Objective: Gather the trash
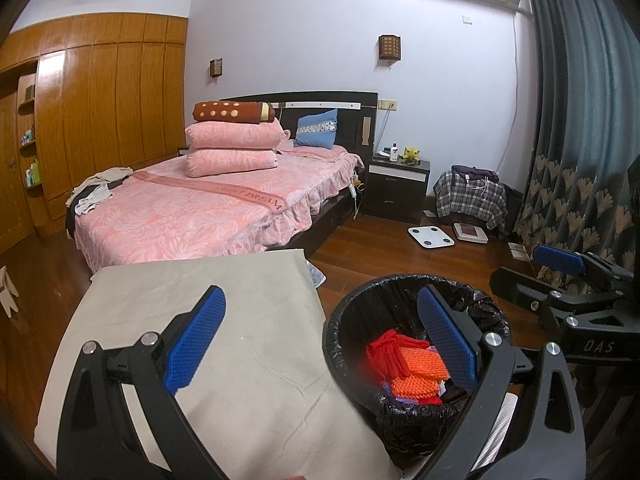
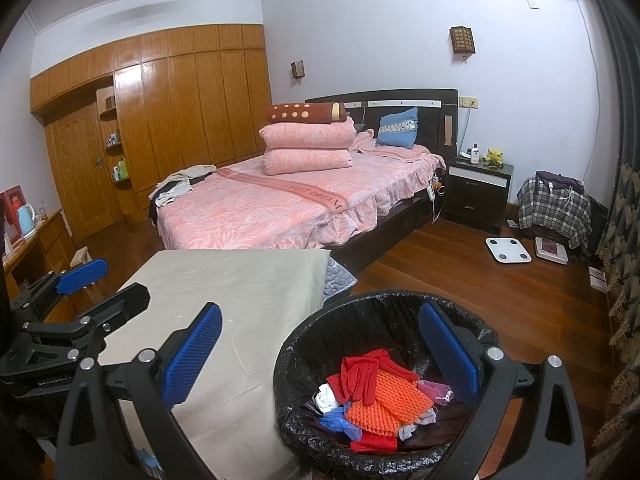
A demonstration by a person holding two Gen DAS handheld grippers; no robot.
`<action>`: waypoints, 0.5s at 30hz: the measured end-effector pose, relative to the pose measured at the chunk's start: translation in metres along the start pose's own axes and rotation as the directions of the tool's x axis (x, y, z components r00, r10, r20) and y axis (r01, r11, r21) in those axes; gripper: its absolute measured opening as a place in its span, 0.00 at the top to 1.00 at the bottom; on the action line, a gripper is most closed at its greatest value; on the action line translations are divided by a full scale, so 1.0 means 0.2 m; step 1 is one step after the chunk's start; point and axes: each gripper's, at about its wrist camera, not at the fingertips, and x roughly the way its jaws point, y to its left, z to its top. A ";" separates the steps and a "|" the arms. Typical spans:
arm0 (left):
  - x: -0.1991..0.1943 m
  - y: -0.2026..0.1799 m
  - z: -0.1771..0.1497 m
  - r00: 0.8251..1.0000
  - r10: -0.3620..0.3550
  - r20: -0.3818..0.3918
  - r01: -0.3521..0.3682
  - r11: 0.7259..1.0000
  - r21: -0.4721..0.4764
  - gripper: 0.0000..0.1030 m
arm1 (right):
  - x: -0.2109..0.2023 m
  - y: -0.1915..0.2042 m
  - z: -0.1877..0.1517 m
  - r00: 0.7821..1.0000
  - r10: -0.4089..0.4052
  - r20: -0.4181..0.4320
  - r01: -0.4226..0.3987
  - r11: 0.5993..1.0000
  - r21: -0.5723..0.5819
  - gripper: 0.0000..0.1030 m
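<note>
Left tongs (image 1: 320,340): held wide open, nothing gripped; one blue pad is seen over the table, the other over the bin.
Right tongs (image 2: 320,354): also spread wide and empty; they are seen above the gap between table edge and bin.
Bin (image 2: 298,354): a round bin lined with a black bag, set on the wooden floor just beside the table's right edge.
Trash (image 2: 380,396): gathered inside the bin; red cloth, orange netted pieces, a blue scrap and white and pink bits are piled together.
Table (image 1: 224,320): covered by a plain beige cloth (image 2: 240,292); a quilted grey layer is visible at its far corner.
Bed (image 1: 208,208): dressed in pink, with folded pink quilts and a brown dotted bolster stacked on it, well beyond the table.
Scale (image 2: 508,249): white, lying flat on the floor near the nightstand (image 2: 478,190).
</note>
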 end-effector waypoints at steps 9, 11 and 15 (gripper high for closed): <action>0.01 0.03 -0.07 1.000 -0.005 -0.017 0.005 1.000 -0.011 0.09 | 0.00 0.01 0.00 1.000 0.001 -0.002 -0.001 1.000 0.003 0.06; 0.01 0.03 -0.07 1.000 -0.009 -0.020 0.008 1.000 -0.010 0.09 | 0.00 0.01 0.00 1.000 0.001 -0.002 -0.001 1.000 0.001 0.06; 0.01 0.03 -0.08 1.000 -0.003 -0.025 0.003 1.000 -0.007 0.09 | 0.00 0.00 0.00 1.000 0.001 -0.002 -0.001 1.000 0.002 0.06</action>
